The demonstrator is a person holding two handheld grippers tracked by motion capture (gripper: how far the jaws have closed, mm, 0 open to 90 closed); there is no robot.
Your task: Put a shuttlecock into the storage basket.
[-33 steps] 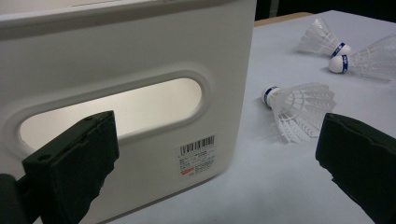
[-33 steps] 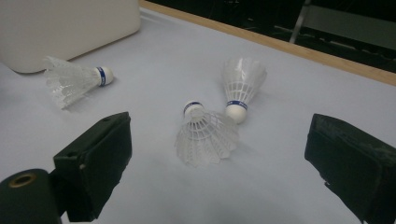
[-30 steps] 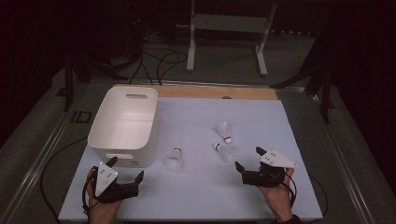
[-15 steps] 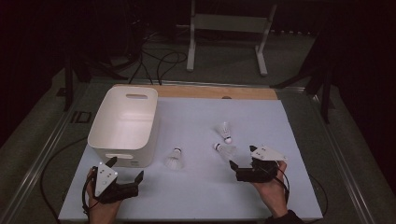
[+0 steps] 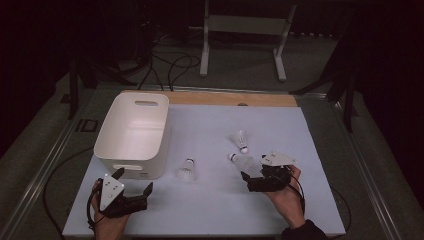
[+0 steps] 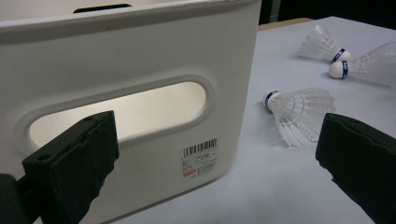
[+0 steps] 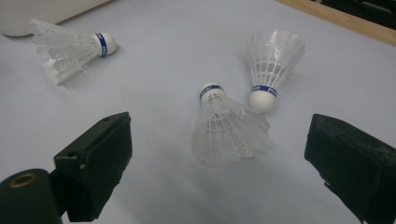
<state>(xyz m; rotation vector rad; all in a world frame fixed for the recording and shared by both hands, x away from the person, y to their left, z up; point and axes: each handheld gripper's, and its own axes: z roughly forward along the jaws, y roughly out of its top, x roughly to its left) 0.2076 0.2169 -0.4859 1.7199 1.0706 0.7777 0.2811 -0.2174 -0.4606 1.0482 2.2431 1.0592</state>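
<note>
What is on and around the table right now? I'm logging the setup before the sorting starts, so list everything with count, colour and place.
Shuttlecocks: three, white with blue-banded corks, lying on the sheet; one beside the bin, two right of centre.
Bin: one, white, handle slots, left part of the sheet.
Sheet: one, pale blue-white, covering the table.
Wooden strip: one, tan, along the far edge.
Metal stand: one, grey, on the floor behind.
Cables: several, black, on the floor behind.
Left claw: black, open, near the bin.
Right claw: black, open, facing the nearest shuttlecock.
</note>
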